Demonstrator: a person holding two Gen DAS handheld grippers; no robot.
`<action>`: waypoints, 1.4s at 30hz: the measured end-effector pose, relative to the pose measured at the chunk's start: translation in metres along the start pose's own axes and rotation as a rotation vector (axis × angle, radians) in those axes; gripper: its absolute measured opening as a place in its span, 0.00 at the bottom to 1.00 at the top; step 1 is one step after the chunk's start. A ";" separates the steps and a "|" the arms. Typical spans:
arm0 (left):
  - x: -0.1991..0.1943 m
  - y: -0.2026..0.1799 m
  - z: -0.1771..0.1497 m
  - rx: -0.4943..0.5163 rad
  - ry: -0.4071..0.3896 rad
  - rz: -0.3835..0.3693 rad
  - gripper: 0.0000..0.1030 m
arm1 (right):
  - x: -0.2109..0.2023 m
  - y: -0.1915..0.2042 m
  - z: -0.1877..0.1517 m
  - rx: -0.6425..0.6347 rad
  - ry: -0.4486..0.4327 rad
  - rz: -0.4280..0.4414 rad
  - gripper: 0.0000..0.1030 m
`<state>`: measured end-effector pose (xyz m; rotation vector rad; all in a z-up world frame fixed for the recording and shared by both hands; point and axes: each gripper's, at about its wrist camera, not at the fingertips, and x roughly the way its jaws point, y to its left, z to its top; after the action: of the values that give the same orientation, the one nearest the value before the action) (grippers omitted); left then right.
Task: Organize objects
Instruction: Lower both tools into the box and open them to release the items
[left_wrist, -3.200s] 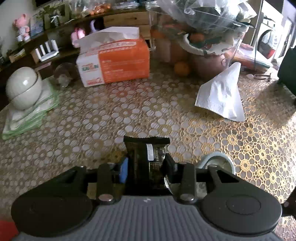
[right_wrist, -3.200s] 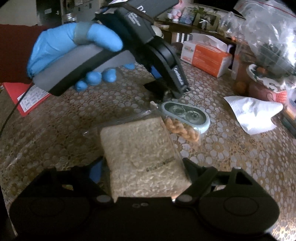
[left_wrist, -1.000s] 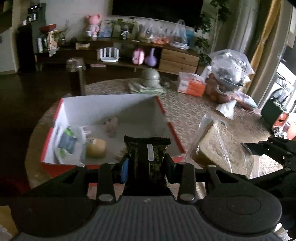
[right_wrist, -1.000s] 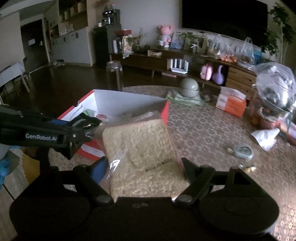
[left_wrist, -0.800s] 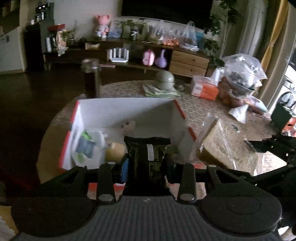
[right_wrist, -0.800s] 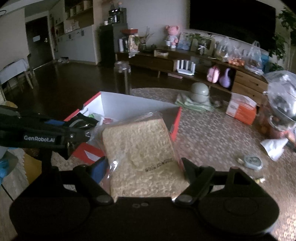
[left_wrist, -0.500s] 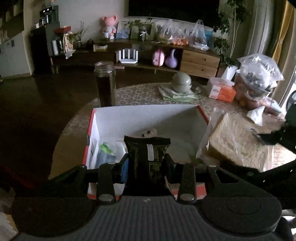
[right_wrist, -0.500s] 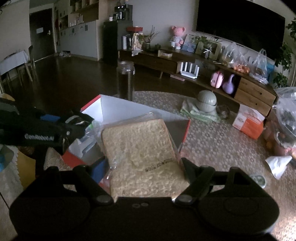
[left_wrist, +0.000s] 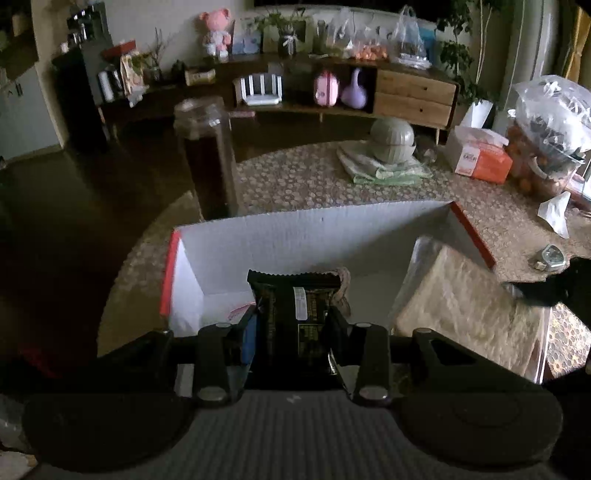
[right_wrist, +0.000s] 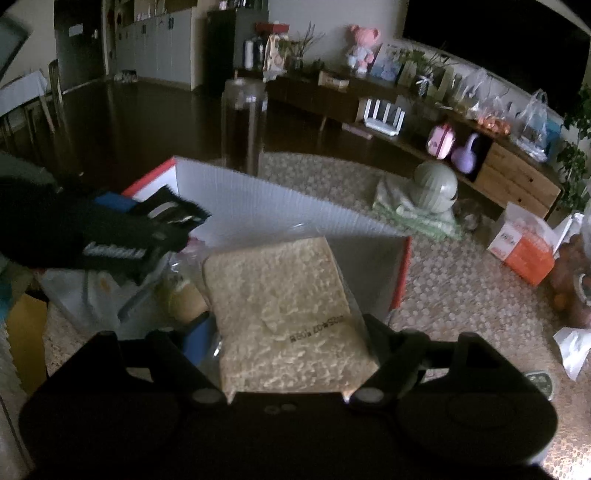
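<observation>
Dim living-room light falls on a round table (left_wrist: 295, 177) covered with a lace-patterned cloth, seen from both of my wrist cameras. At far left in the left wrist view stands a tall glass jar (left_wrist: 207, 155) holding something dark, just behind the far wall of an open cardboard box (left_wrist: 314, 229), white inside and red outside. My left gripper (left_wrist: 293, 325) is clenched on a black snack packet (left_wrist: 295, 306), held upright above the near part of the box. Beside it, to the right, the clear bag of noodles (left_wrist: 465, 310) hangs over the box's right end, gripped by my right gripper, whose dark finger shows at the frame's right edge. Farther right on the cloth lie folded green cloths (left_wrist: 384, 170) under a grey lidded bowl (left_wrist: 391, 140), an orange tissue box (left_wrist: 480, 158), a crumpled white tissue (left_wrist: 554, 214) and a small pale gadget (left_wrist: 550, 256).

In the right wrist view, my left gripper (right_wrist: 162, 225) enters from the left, over the box (right_wrist: 280, 210). Below it, inside the box, sit a white plastic bag (right_wrist: 85, 291) and a tan roundish item (right_wrist: 181, 295). At centre my right gripper (right_wrist: 291, 354) clamps the noodle bag (right_wrist: 280, 302), which sits over the box's right portion near its red-edged end wall. To the right are the bowl (right_wrist: 436, 188) and tissue box (right_wrist: 524, 247).
</observation>
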<state>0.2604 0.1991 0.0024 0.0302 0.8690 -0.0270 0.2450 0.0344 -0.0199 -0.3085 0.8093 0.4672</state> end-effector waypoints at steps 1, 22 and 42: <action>0.006 0.000 0.002 -0.005 0.011 -0.005 0.36 | 0.003 0.001 0.000 -0.004 0.004 -0.003 0.80; 0.077 -0.009 0.018 0.002 0.199 -0.052 0.36 | 0.027 0.017 -0.005 -0.050 0.048 0.030 0.76; 0.032 -0.010 0.003 -0.053 0.118 -0.058 0.71 | -0.023 0.008 -0.022 -0.020 -0.024 0.081 0.85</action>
<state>0.2833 0.1888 -0.0205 -0.0435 0.9881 -0.0565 0.2135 0.0249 -0.0175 -0.2885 0.7958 0.5538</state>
